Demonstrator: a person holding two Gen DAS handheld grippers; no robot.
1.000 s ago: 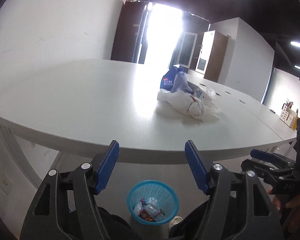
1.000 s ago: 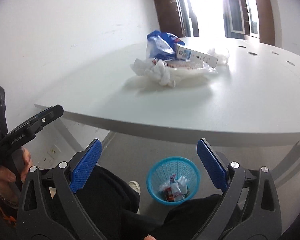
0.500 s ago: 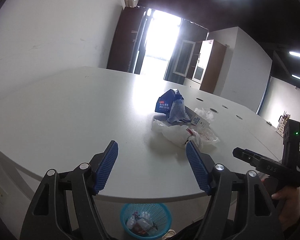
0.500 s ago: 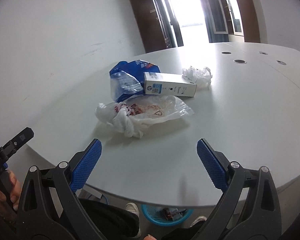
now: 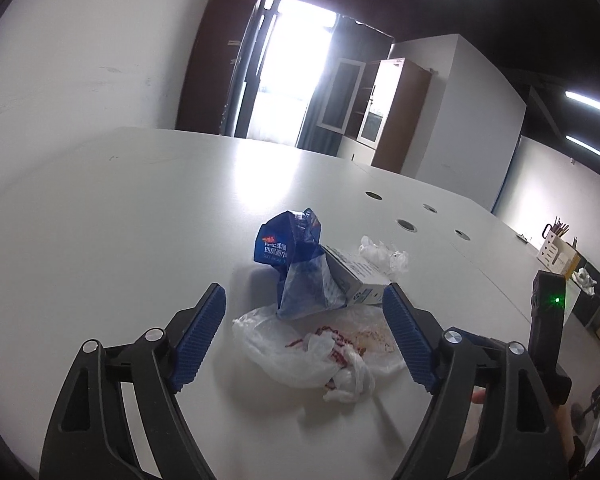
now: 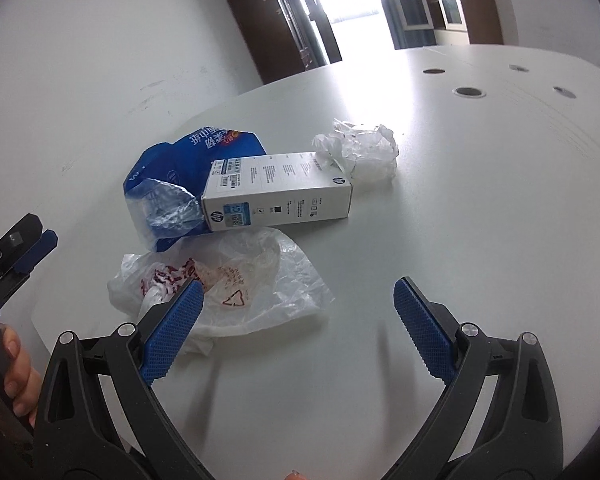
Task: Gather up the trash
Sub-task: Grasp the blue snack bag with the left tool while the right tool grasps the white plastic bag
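A heap of trash lies on the white table (image 5: 100, 248): a clear plastic bag with red print (image 5: 320, 346) (image 6: 236, 280), a blue crumpled wrapper (image 5: 296, 252) (image 6: 172, 184), a white carton (image 5: 356, 276) (image 6: 280, 190) and a crumpled clear wrapper (image 5: 384, 252) (image 6: 360, 148). My left gripper (image 5: 304, 336) hovers just short of the plastic bag, jaws opening, nothing pressed between them. My right gripper (image 6: 296, 332) stands open above the table at the bag's right edge, empty. A hand holds the left gripper at the far left of the right wrist view.
Round cable holes (image 6: 468, 92) dot the table beyond the trash. A wooden cabinet (image 5: 384, 112) and a bright doorway stand at the back. A desk organiser with pens (image 5: 556, 248) sits far right.
Both grippers have risen from below the table edge and moved in over the tabletop toward the trash heap. The blue bin on the floor has dropped out of view. The left jaws stand wider.
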